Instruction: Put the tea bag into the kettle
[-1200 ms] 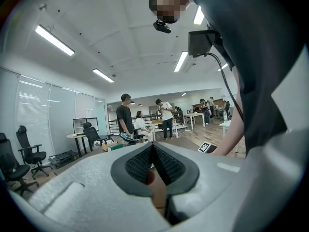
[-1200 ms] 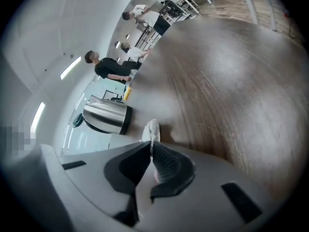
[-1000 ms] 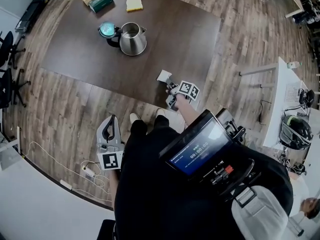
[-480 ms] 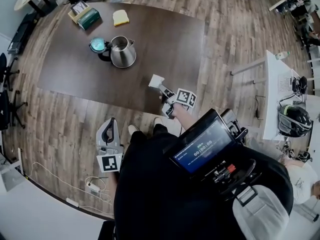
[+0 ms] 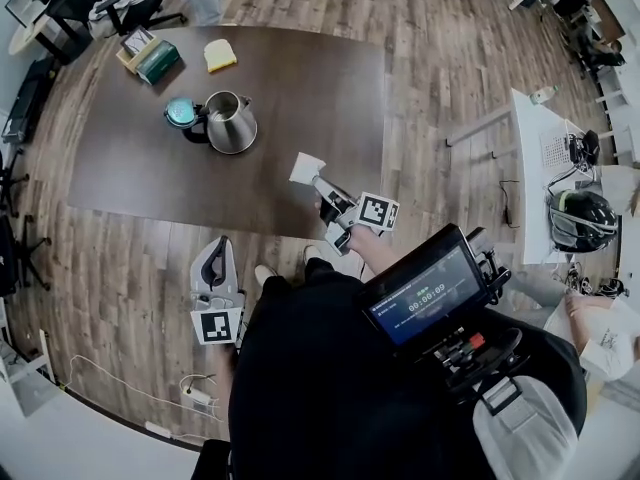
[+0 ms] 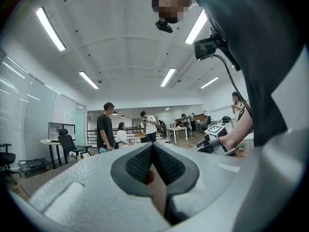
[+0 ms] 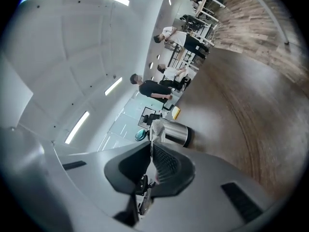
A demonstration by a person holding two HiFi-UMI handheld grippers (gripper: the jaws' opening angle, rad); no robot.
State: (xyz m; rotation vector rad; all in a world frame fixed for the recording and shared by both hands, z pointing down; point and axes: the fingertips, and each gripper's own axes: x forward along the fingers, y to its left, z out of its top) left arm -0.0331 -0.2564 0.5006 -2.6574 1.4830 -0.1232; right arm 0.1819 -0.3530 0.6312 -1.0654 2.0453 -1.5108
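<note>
A person stands at the near edge of a dark counter (image 5: 320, 78), the right gripper (image 5: 320, 183) at the frame's centre, its fingers pinched on a white tea bag (image 5: 306, 167) over the counter's lower right part. The open steel kettle (image 5: 230, 123) stands well apart toward the upper left, a teal lid (image 5: 180, 112) just beside it (the right gripper view sets bag against kettle). The left gripper (image 5: 221, 246), lower left over the wooden floor (image 5: 120, 258), has its fingers closed together, empty.
</note>
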